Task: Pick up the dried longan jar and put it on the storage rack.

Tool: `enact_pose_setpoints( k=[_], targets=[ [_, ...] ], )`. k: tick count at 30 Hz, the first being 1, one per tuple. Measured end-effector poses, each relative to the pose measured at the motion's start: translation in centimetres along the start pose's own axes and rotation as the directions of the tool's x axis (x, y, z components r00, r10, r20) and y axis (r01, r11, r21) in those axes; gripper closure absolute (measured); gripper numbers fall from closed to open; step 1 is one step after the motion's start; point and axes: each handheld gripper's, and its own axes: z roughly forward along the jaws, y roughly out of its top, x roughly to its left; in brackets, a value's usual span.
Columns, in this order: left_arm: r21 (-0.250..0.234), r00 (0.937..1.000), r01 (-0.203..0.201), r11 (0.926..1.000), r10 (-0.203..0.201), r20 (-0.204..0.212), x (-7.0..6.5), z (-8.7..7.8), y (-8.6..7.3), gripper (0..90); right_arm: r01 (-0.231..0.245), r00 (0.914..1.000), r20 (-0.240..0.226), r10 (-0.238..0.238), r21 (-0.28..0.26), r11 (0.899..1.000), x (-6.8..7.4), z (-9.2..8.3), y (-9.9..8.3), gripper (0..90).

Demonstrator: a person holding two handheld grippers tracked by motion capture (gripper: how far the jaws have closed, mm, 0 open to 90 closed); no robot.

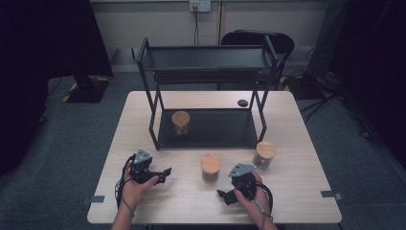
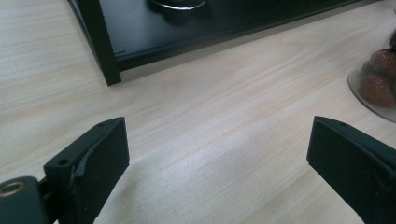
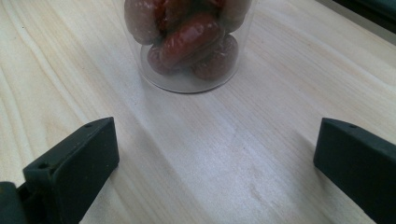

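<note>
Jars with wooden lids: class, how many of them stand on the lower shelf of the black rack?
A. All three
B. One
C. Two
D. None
B: in the high view, one jar stands on the lower shelf of the black rack, while the middle jar and the right jar stand on the table in front of it.

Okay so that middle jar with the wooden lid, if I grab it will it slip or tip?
The middle jar has a smooth, clear, round wall, so it may slide between flat tongs unless squeezed squarely. It looks well filled with reddish fruit, so probably fairly heavy low down and not quick to tip. It looks like glass, so set it down gently.
</note>
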Motion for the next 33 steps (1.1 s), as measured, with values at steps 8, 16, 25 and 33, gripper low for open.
enact_pose_setpoints(
  k=[8,16,25,33],
  targets=[
    [0.003,1.0000,0.006,1.0000,-0.006,-0.002,0.2,-0.7,-0.6,5.4,0.000,1.0000,0.000,0.000,0.000,1.000,0.0,0.0,0.0,0.0],
    [0.016,0.9998,0.003,0.9999,-0.003,-0.017,0.6,-1.5,-1.4,5.3,0.000,1.0000,0.000,0.000,0.000,1.000,0.0,0.0,0.0,0.0],
    [0.031,0.9996,0.007,0.9995,-0.006,-0.029,0.9,-1.9,-2.4,5.2,0.000,1.0000,0.000,0.000,0.000,1.000,0.0,0.0,0.0,0.0],
    [0.045,0.9995,-0.004,0.9990,0.006,-0.032,1.0,-2.1,-2.9,5.1,0.000,1.0000,0.000,0.000,0.000,1.000,0.0,0.0,0.0,0.0]
  ],
)
